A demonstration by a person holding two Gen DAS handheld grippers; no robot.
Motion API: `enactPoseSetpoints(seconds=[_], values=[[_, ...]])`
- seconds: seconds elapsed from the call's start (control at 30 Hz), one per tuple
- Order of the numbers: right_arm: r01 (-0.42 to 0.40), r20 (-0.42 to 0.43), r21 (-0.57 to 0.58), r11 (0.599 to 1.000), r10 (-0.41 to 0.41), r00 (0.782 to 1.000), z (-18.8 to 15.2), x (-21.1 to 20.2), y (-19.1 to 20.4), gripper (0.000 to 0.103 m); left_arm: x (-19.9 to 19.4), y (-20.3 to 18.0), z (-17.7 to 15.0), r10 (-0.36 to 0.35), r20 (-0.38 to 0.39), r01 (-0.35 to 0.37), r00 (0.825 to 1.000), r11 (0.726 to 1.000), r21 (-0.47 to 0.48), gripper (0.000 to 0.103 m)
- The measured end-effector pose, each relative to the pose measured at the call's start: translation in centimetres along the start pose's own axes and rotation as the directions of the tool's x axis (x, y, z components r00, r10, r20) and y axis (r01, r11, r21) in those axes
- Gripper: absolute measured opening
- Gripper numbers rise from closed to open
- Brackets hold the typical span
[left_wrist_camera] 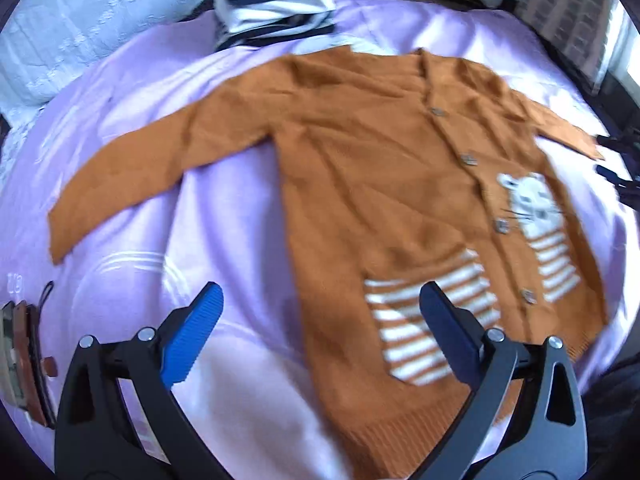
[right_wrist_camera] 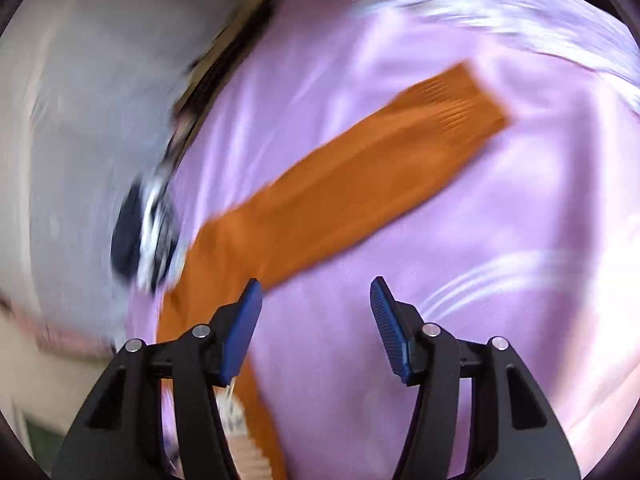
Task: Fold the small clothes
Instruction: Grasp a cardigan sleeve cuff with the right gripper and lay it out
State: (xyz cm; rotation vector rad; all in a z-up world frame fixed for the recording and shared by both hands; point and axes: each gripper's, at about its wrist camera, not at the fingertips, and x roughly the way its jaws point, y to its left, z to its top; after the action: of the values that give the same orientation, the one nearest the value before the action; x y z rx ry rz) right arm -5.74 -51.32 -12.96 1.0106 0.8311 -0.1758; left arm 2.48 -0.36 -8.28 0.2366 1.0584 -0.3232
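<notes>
Orange buttoned cardigan (left_wrist_camera: 360, 184), spread flat

Domestic bedroom. The working surface is a bed covered by a smooth lilac sheet (left_wrist_camera: 248, 208) with soft creases. A white textured pillow or quilt (left_wrist_camera: 80, 28) lies at the far left edge, a pile of dark blue and striped clothes (left_wrist_camera: 276, 0) rests at the head of the bed, and a child-sized orange knitted cardigan (left_wrist_camera: 380, 184) is spread flat. Daylight enters from a window (left_wrist_camera: 632, 60) at the right edge.
</notes>
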Motion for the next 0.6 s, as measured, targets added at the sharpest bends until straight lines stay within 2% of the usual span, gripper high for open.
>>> enactPoseSetpoints(seconds=[0.1,0.2,0.27,0.4,0.43,0.47,0.5,0.53,0.6], values=[[0.009,0.059,0.113,0.994,-0.016,0.998,1.6,-0.8,-3.3,0.055,1.0,1.5,-0.3,0.072,-0.033,-0.073,0.997,0.996,-0.057,0.100],[-0.011,0.085,0.189,0.982,-0.005,0.996,1.9,-0.7,-5.4,0.050,1.8,2.9,-1.1,0.079,-0.066,-0.088,0.995,0.984,-0.155,0.100],[-0.019,0.117,0.202,0.979,-0.005,0.993,2.5,-1.0,-6.2,0.050,2.0,4.3,-1.9,0.090,-0.087,-0.107,0.992,0.970,-0.217,0.100],[-0.061,0.178,0.259,0.964,0.015,0.984,4.1,-1.4,-7.5,0.050,2.7,7.1,-3.4,0.177,-0.126,-0.207,0.976,0.931,-0.300,0.100],[-0.072,0.189,0.280,0.957,0.019,0.982,5.0,-1.3,-7.5,0.049,2.9,7.6,-3.5,0.182,-0.131,-0.215,0.975,0.926,-0.311,0.100],[-0.078,0.198,0.290,0.954,0.020,0.980,5.3,-1.3,-7.4,0.048,2.9,8.1,-3.8,0.153,-0.116,-0.184,0.981,0.927,-0.328,0.100],[-0.072,0.199,0.291,0.954,0.014,0.980,5.6,-1.1,-7.2,0.042,2.8,8.1,-4.1,0.156,-0.108,-0.183,0.982,0.929,-0.322,0.101],[-0.062,0.199,0.281,0.958,0.005,0.980,5.8,-1.1,-6.9,0.029,2.9,7.8,-4.1,0.167,-0.108,-0.193,0.980,0.932,-0.308,0.101],[-0.055,0.206,0.242,0.969,0.004,0.979,6.2,-1.6,-5.6,0.011,3.2,6.7,-4.2,0.221,-0.101,-0.240,0.970,0.940,-0.243,0.101]])
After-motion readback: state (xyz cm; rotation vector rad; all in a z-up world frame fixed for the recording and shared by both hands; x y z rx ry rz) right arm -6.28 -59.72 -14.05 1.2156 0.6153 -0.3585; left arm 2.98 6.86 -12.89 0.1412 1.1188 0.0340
